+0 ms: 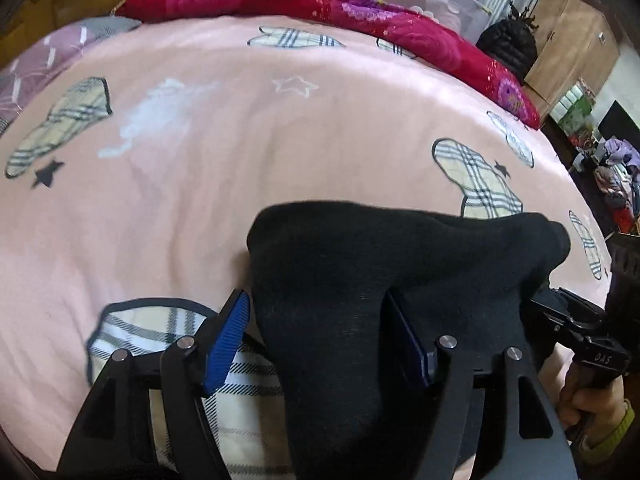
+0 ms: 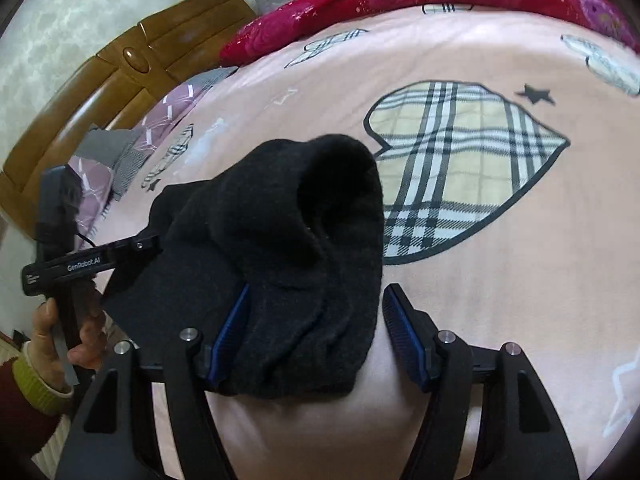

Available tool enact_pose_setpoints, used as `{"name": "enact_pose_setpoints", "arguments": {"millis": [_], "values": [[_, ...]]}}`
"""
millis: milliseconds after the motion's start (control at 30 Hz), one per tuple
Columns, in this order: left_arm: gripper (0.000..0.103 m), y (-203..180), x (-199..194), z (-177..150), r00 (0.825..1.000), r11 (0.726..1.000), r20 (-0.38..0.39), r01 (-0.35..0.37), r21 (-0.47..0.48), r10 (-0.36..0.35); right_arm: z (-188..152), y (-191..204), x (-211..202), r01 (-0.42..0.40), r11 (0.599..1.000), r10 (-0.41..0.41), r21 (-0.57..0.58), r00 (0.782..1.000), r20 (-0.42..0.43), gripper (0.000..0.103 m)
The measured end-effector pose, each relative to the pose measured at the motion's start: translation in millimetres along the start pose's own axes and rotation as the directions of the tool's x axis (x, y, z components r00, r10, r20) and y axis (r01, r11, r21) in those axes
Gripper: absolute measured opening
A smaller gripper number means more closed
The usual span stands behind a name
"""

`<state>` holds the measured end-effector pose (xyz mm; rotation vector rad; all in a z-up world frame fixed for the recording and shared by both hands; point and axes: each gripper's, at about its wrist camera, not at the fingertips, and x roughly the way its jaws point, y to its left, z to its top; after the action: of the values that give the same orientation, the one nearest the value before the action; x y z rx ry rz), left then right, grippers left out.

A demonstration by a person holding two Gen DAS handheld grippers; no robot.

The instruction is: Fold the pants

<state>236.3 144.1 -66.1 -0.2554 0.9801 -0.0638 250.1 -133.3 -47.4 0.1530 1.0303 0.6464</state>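
Black pants [image 1: 360, 280] lie bunched on a pink bedspread [image 1: 200, 200]. In the left wrist view the cloth lies between the wide-apart fingers of my left gripper [image 1: 320, 320] and drapes over the right finger; the jaws are open. In the right wrist view the pants [image 2: 288, 240] lie between the open fingers of my right gripper [image 2: 316, 320], against the left blue pad [image 2: 232, 328], clear of the right one. The other gripper shows at the cloth's edge in each view, right gripper [image 1: 568, 320] and left gripper [image 2: 100, 256].
The bedspread [image 2: 500, 300] has plaid heart patches and stars. A red floral quilt [image 1: 320, 4] lies along the far side. A purple-grey pillow [image 2: 160, 120] and wooden headboard [image 2: 120, 64] are at the left. A wooden cabinet [image 1: 572, 48] stands beyond the bed.
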Motion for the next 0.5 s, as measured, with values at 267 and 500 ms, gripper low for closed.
{"name": "enact_pose_setpoints", "arguments": {"millis": [267,500], "values": [[0.062,-24,-49,10,0.993,0.994,0.092,0.07,0.079,-0.077,10,43,-68,-0.046,0.994,0.067,-0.101,0.975,0.214,0.067],[0.065,-9,-9,-2,1.0,0.998,-0.012,-0.026,0.05,0.027,13,55,-38,-0.06,0.989,0.073,-0.138,0.993,0.094,0.067]]}}
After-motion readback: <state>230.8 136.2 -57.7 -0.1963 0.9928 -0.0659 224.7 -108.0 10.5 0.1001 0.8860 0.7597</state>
